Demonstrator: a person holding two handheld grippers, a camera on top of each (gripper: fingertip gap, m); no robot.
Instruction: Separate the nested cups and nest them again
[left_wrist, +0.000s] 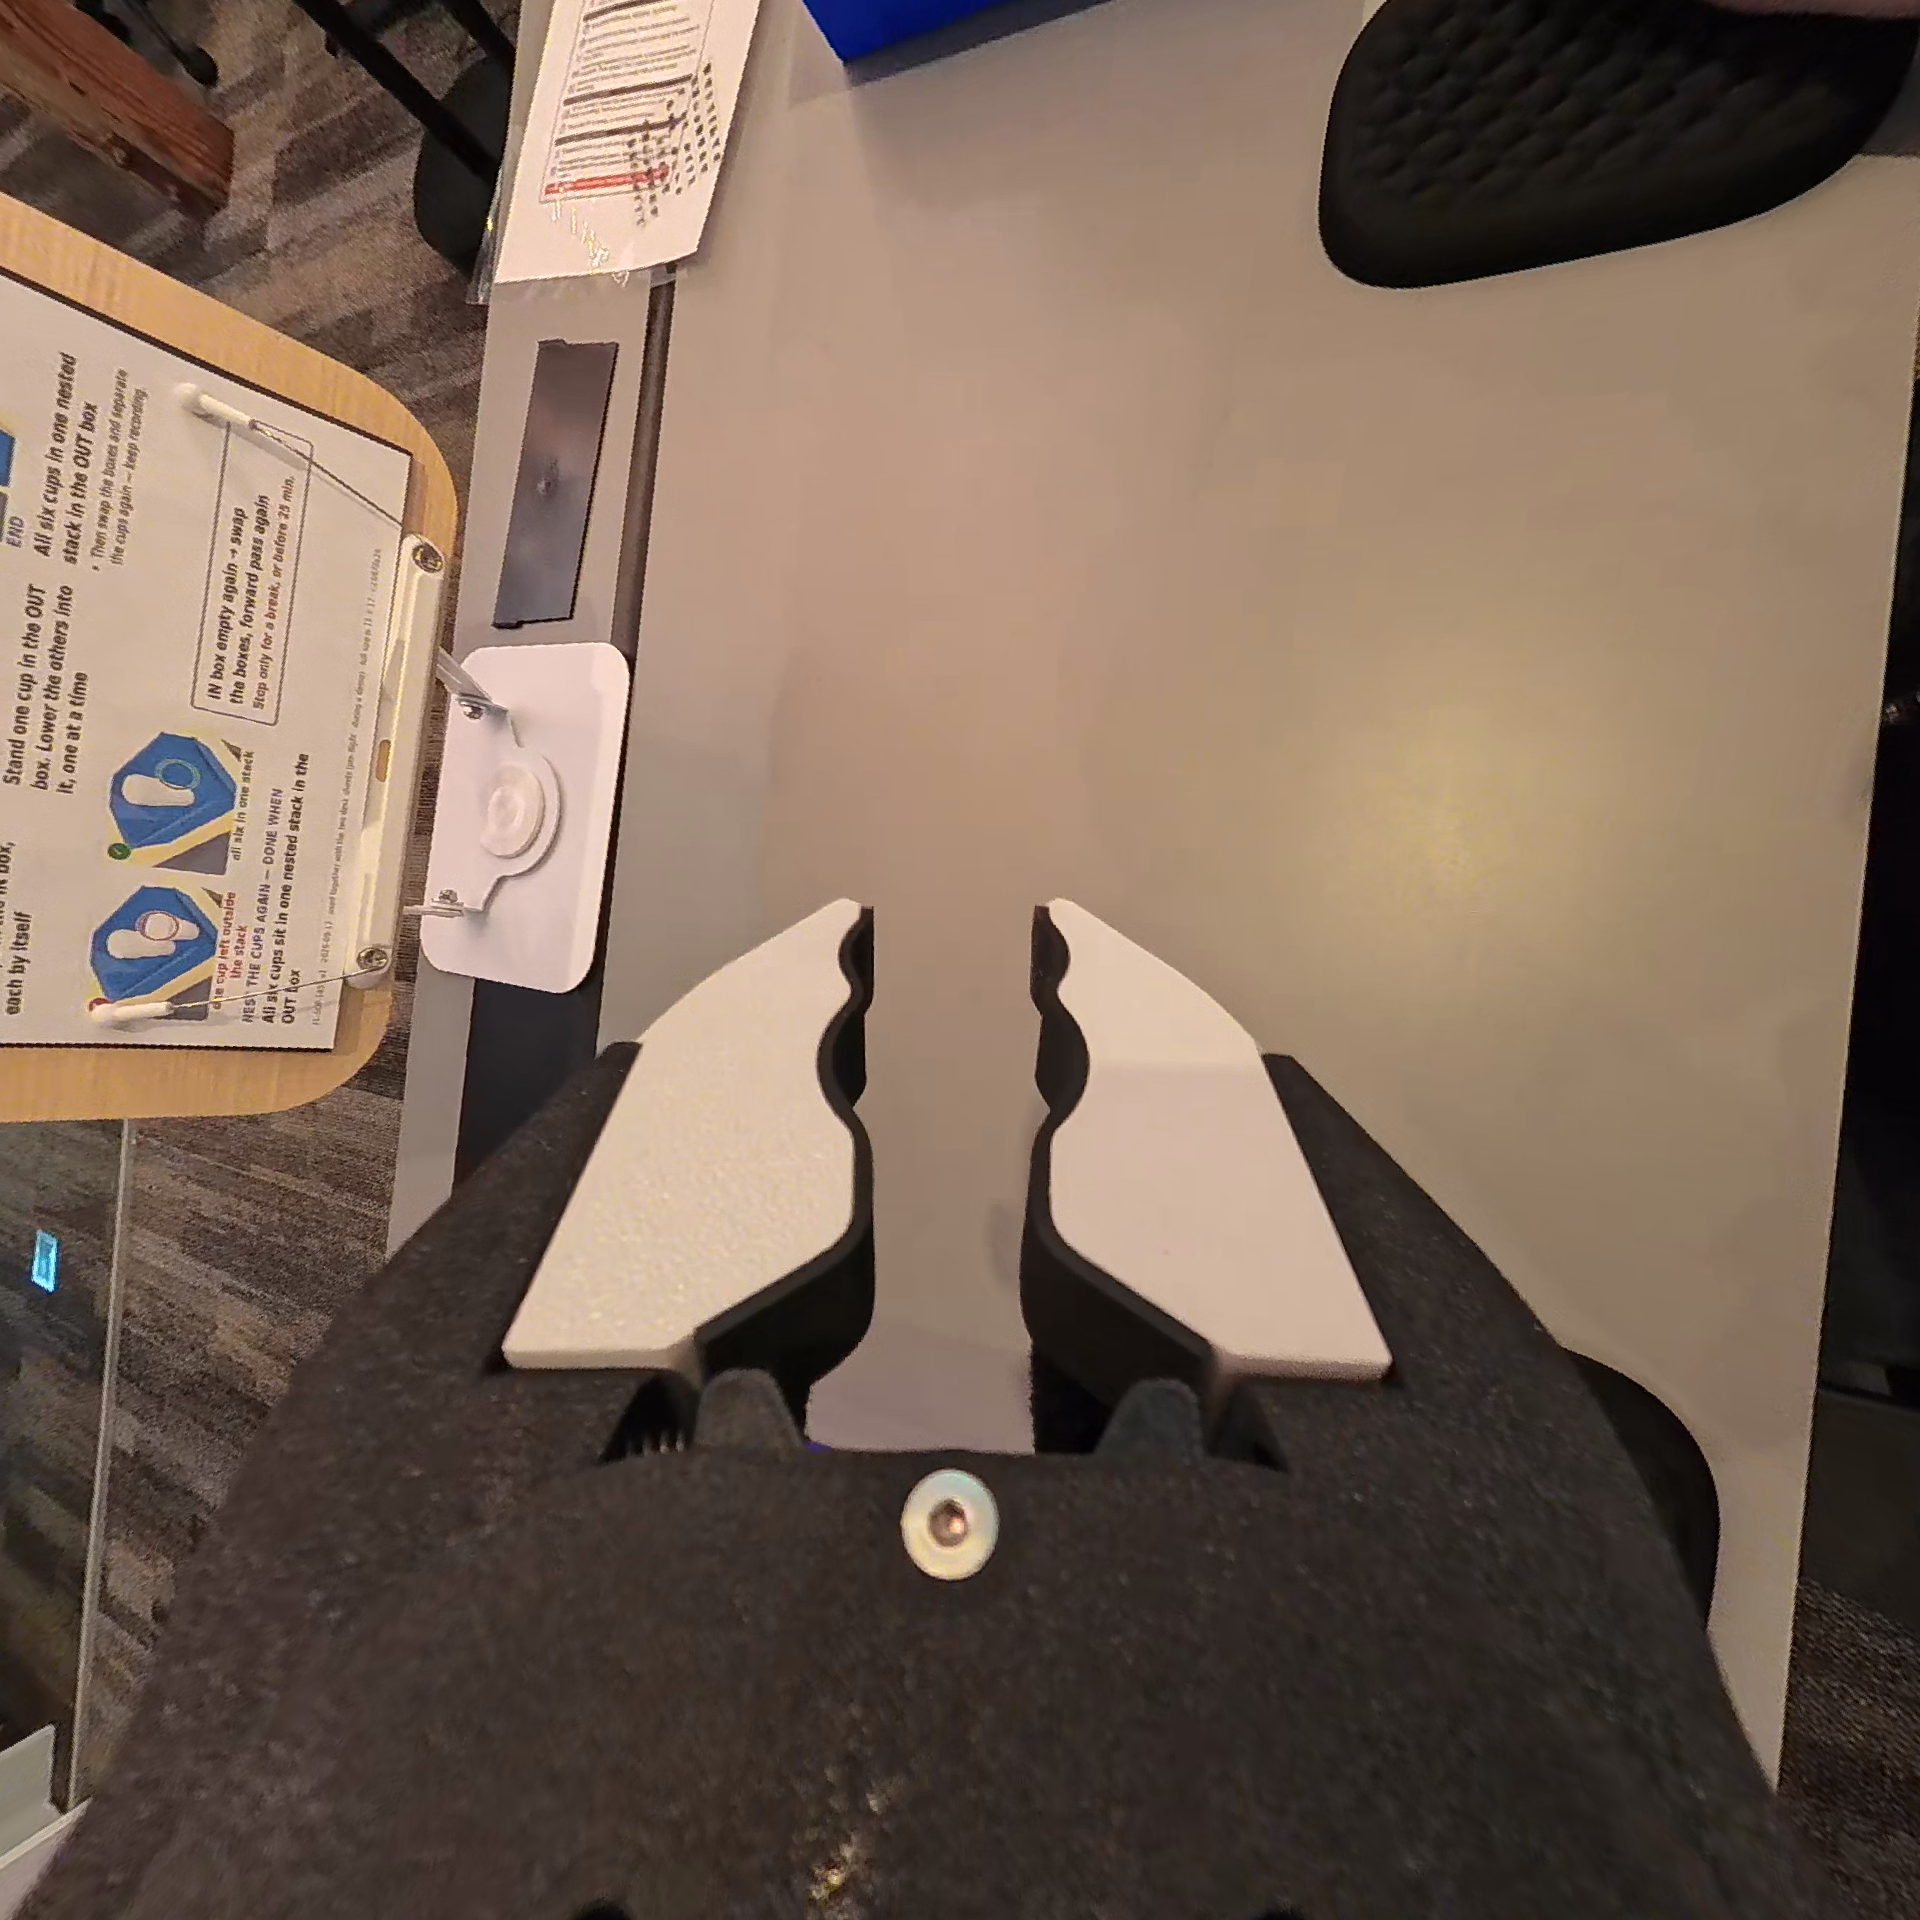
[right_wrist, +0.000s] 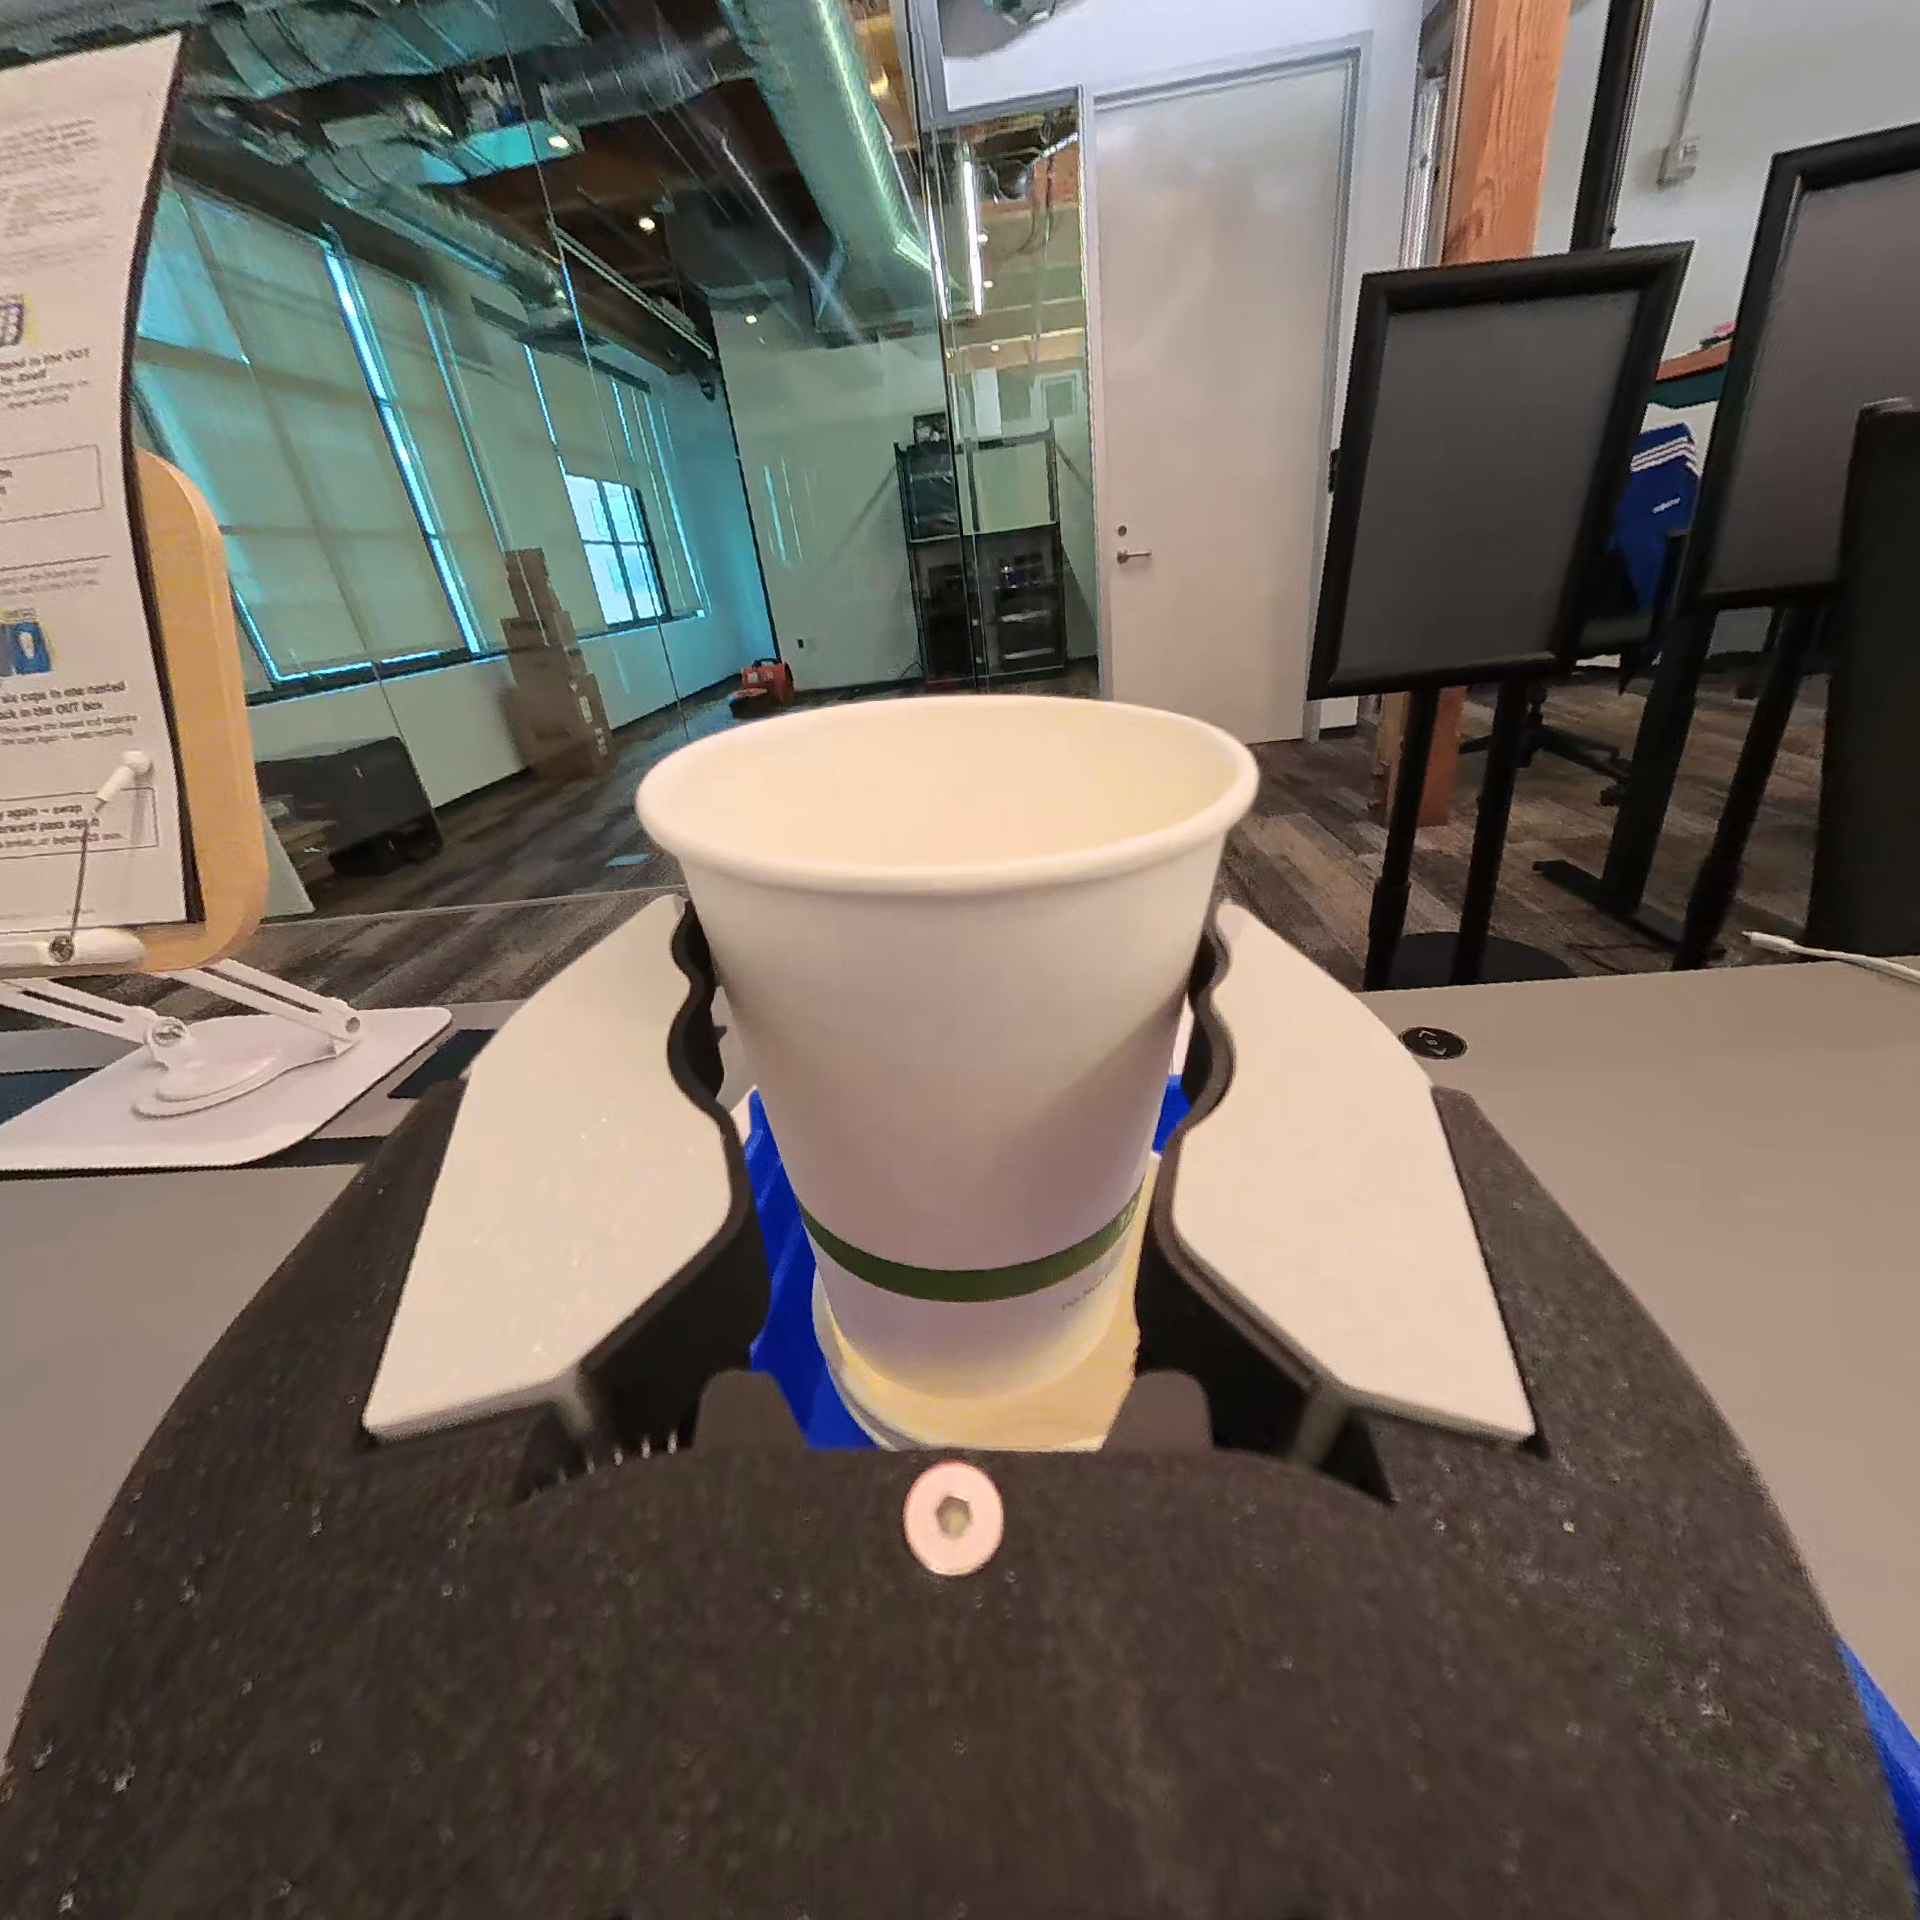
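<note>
Right wrist view, right gripper (right_wrist: 945, 997) clamping smooth tapered paper cup (right_wrist: 951, 997), green-banded.

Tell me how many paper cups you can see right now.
2. One white cup stands upright between the right tongs, its base entering a second cup, of which only the rim shows. More may be nested out of sight below. The left wrist view shows none.

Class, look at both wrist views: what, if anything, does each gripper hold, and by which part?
The right gripper holds a white paper cup upright, its fingers on opposite sides of the upper wall below the rim. The left gripper holds nothing.
</note>
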